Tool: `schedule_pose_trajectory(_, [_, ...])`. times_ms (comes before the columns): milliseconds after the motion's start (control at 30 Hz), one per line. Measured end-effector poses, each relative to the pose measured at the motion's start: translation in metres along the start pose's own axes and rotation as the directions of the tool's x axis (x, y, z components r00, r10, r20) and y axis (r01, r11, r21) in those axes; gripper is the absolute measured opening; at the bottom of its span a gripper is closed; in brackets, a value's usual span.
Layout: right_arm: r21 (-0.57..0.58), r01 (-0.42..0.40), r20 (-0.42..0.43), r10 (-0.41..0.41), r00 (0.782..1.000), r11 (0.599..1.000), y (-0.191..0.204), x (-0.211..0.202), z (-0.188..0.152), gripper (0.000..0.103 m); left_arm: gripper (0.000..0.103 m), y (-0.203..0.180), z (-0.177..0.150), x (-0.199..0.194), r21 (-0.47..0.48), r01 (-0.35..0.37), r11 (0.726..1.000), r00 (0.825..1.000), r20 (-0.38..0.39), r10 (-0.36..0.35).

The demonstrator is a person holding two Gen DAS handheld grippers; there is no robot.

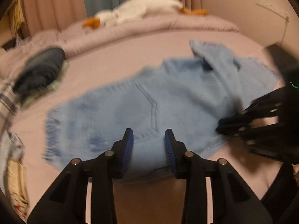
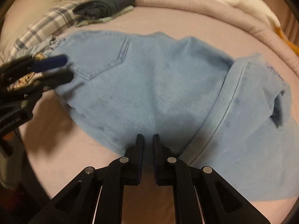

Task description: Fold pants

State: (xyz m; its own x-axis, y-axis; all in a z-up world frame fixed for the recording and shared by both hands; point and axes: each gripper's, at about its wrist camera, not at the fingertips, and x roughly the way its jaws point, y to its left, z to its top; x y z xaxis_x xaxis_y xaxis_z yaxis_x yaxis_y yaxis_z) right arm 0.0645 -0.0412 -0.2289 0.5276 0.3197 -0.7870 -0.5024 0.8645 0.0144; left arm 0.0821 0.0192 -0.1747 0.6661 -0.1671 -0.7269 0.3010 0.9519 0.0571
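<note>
Light blue denim pants (image 1: pixel 149 100) lie spread on the pink bed, back pocket up, frayed hem at the left. My left gripper (image 1: pixel 149 140) is open, its blue-padded fingers straddling the near edge of the fabric. In the right wrist view the pants (image 2: pixel 158 85) fill the middle, with the waistband folded over at the right. My right gripper (image 2: pixel 148 141) is shut on the near edge of the denim. The right gripper also shows in the left wrist view (image 1: pixel 233 123) at the right edge of the pants; the left gripper shows in the right wrist view (image 2: pixel 54 69) at the left.
A dark folded garment (image 2: pixel 108 1) lies on a plaid cloth (image 2: pixel 46 26) at the back left. A rolled pink duvet (image 1: pixel 149 28) with a white plush toy (image 1: pixel 142 7) runs along the far side. More clothes (image 1: pixel 13 160) lie at the left.
</note>
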Motion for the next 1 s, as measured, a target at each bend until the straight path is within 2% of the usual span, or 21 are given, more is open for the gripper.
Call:
schedule_pose_trajectory(67, [0.018,-0.036,-0.009,0.036,0.999,0.999,-0.005,-0.009,0.000,0.008,0.036,-0.001,-0.006,0.015,-0.007,-0.009,1.000,0.999,-0.038,0.008])
schedule_pose_trajectory(133, [0.111,-0.117,-0.008,0.118,0.993,0.987,-0.025,-0.023,0.005,0.009,0.036,0.002,-0.009,0.013,-0.010,0.012,1.000,1.000,-0.004,-0.012])
schedule_pose_trajectory(167, [0.149,-0.133,0.022,0.131,0.991,0.980,-0.037,-0.034,0.008,0.010,0.036,0.004,-0.009,0.013,-0.011,0.023,1.000,1.000,-0.005,-0.023])
schedule_pose_trajectory(267, [0.274,-0.111,0.118,0.081,0.990,0.955,-0.083,-0.061,0.027,0.037,0.036,0.008,-0.008,0.013,-0.038,0.043,0.998,0.999,-0.002,-0.043])
schedule_pose_trajectory(300, [0.335,-0.090,0.134,0.047,0.990,0.938,-0.099,-0.066,0.036,0.050,0.037,0.008,-0.007,0.013,-0.044,0.043,0.998,0.999,0.001,-0.043])
schedule_pose_trajectory(333, [0.392,-0.048,0.132,-0.005,0.991,0.919,-0.116,-0.067,0.047,0.056,0.037,0.007,-0.007,0.013,-0.046,0.039,0.998,0.999,0.007,-0.039])
schedule_pose_trajectory(400, [0.482,0.055,0.089,-0.112,0.990,0.874,-0.152,-0.057,0.073,0.057,0.038,0.004,-0.010,0.013,-0.044,0.030,0.999,0.999,0.017,-0.029])
schedule_pose_trajectory(433, [0.514,0.087,0.054,-0.134,0.990,0.853,-0.165,-0.046,0.086,0.057,0.038,0.004,-0.011,0.014,-0.043,0.035,0.998,0.999,0.020,-0.035])
schedule_pose_trajectory(500, [0.563,0.135,-0.026,-0.146,0.989,0.815,-0.187,-0.020,0.110,0.057,0.038,0.004,-0.012,0.014,-0.052,0.037,0.998,0.999,0.028,-0.036])
schedule_pose_trajectory(567, [0.574,0.181,-0.101,-0.150,0.984,0.799,-0.197,0.010,0.135,0.057,0.039,0.003,-0.016,0.013,-0.056,0.041,0.998,0.999,0.033,-0.039])
schedule_pose_trajectory(633, [0.570,0.250,-0.186,-0.174,0.967,0.783,-0.197,0.035,0.150,0.057,0.039,0.004,-0.016,0.014,-0.056,0.043,0.998,0.998,0.038,-0.041])
schedule_pose_trajectory(667, [0.542,0.302,-0.256,-0.189,0.948,0.784,-0.197,0.053,0.156,0.057,0.039,0.004,-0.017,0.013,-0.055,0.043,0.998,0.998,0.039,-0.041])
schedule_pose_trajectory(700, [0.503,0.363,-0.323,-0.219,0.921,0.784,-0.197,0.068,0.158,0.057,0.039,0.004,-0.017,0.013,-0.054,0.041,0.998,0.998,0.041,-0.038])
schedule_pose_trajectory(733, [0.453,0.429,-0.382,-0.265,0.885,0.782,-0.196,0.081,0.157,0.053,0.039,0.003,-0.017,0.013,-0.052,0.039,0.998,0.998,0.042,-0.037])
schedule_pose_trajectory(767, [0.444,0.440,-0.376,-0.283,0.882,0.781,-0.195,0.084,0.157,0.051,0.039,0.003,-0.018,0.013,-0.052,0.038,0.998,0.998,0.043,-0.036])
schedule_pose_trajectory(833, [0.458,0.410,-0.323,-0.281,0.903,0.789,-0.193,0.076,0.156,0.009,0.039,0.002,-0.019,0.013,-0.053,0.040,0.998,0.998,0.046,-0.038])
schedule_pose_trajectory(867, [0.454,0.411,-0.316,-0.288,0.904,0.791,-0.194,0.072,0.154,0.008,0.039,0.001,-0.019,0.013,-0.051,0.040,0.998,0.998,0.045,-0.037])
schedule_pose_trajectory(933, [0.486,0.383,-0.264,-0.286,0.921,0.785,-0.199,0.054,0.144,0.006,0.039,0.001,-0.019,0.013,-0.049,0.039,0.998,0.998,0.041,-0.037])
schedule_pose_trajectory(1000, [0.572,0.298,-0.151,-0.259,0.954,0.764,-0.208,0.019,0.125,0.006,0.039,0.002,-0.018,0.012,-0.053,0.043,0.998,0.998,0.041,-0.041])
